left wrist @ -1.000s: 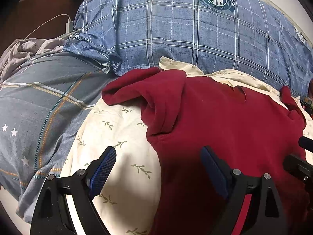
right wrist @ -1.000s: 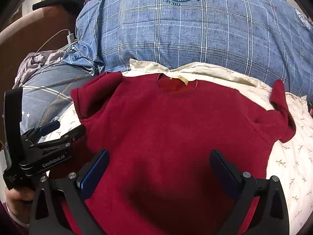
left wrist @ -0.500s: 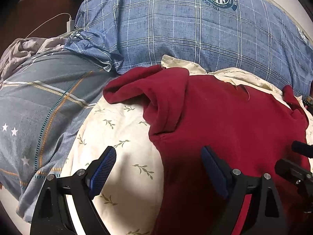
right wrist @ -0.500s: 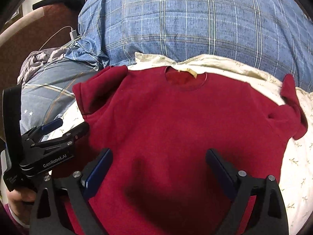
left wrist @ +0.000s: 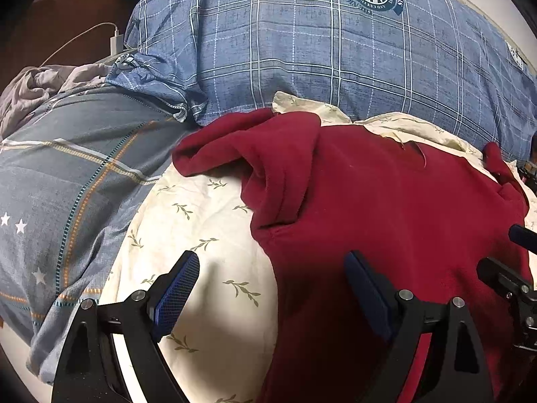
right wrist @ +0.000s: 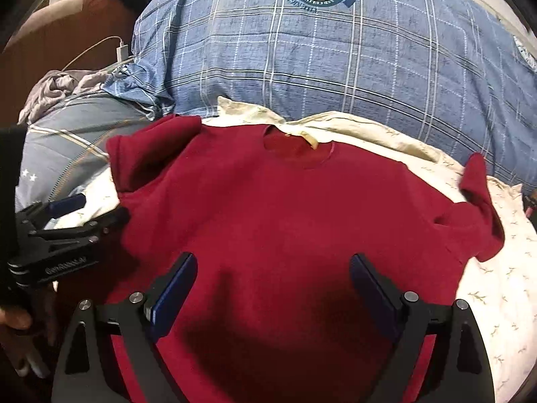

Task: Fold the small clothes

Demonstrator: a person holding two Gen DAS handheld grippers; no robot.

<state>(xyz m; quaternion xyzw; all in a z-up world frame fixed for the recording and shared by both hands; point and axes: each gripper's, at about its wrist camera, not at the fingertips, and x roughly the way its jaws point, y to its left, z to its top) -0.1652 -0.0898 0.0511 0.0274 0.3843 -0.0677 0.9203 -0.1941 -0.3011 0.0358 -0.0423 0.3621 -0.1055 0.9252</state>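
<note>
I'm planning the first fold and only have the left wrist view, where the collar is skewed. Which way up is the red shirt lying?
Observer: The right wrist view shows a tan label inside the neck opening of the red shirt.
Operator: And the sleeve on the right side?
Observer: That sleeve is crumpled, with its tip pointing toward the blue plaid quilt.
Operator: Is the right gripper holding anything?
Observer: No. The right gripper is open over the shirt's lower middle, clamping nothing.
</note>
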